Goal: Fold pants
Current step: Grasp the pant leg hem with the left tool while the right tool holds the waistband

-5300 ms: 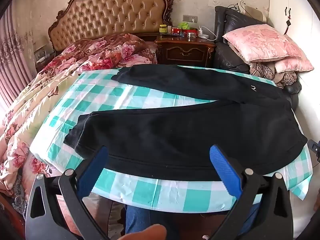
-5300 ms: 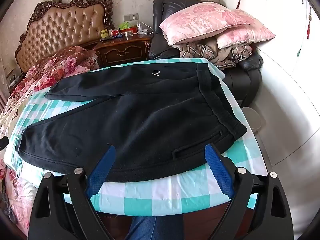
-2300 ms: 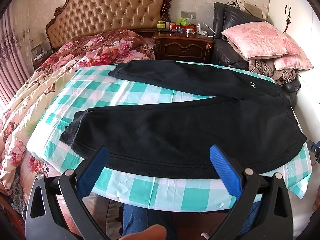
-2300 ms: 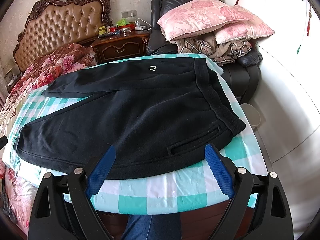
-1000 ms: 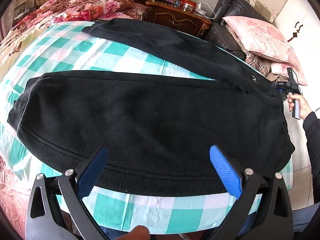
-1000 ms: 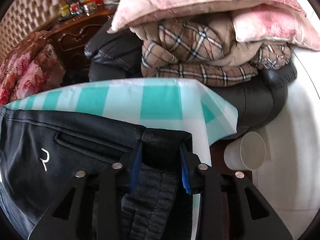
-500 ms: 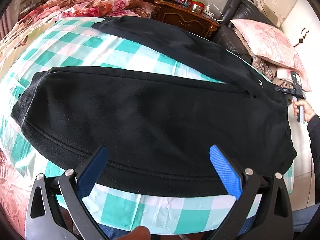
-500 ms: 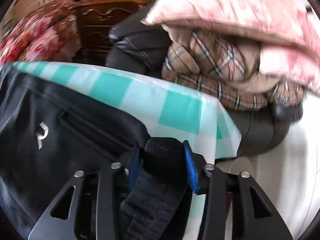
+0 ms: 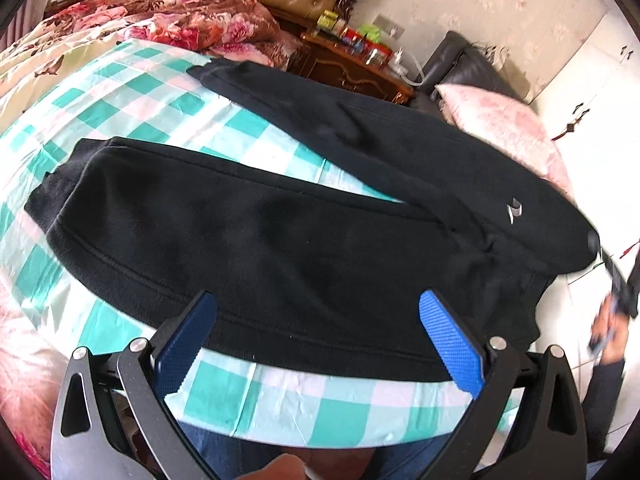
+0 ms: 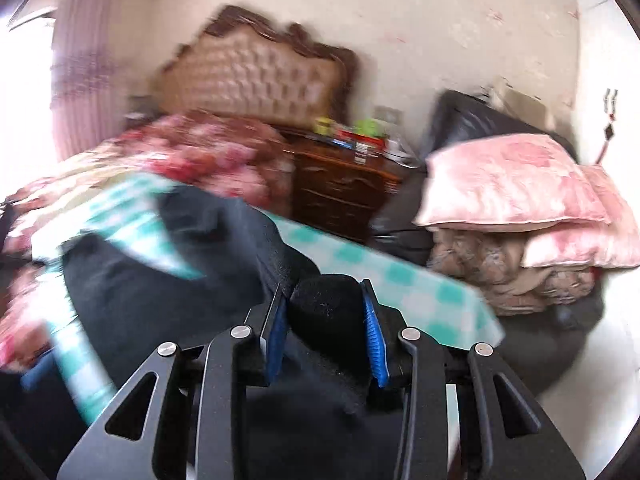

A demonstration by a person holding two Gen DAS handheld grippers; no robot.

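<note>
The right gripper (image 10: 326, 316) has its jaws clamped on a thick fold of the black fleece pants (image 9: 280, 236), lifting that corner. The left gripper (image 9: 318, 344) hangs wide open over the pants, which lie flat on the checked teal cloth (image 9: 280, 404) covering the bench.

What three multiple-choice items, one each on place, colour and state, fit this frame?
1. The pants lie on:
A. a checked cloth
B. the floor
C. the nightstand

2. The pillow on the chair is:
A. blue
B. pink
C. yellow

3. The right tool is:
A. open and empty
B. shut on the cloth
C. shut on the pants

Key: 1 A, teal-and-white cloth shows around the pants; 2 B, pink in both views; 3 C, black fabric fills the gap between its pads.
</note>
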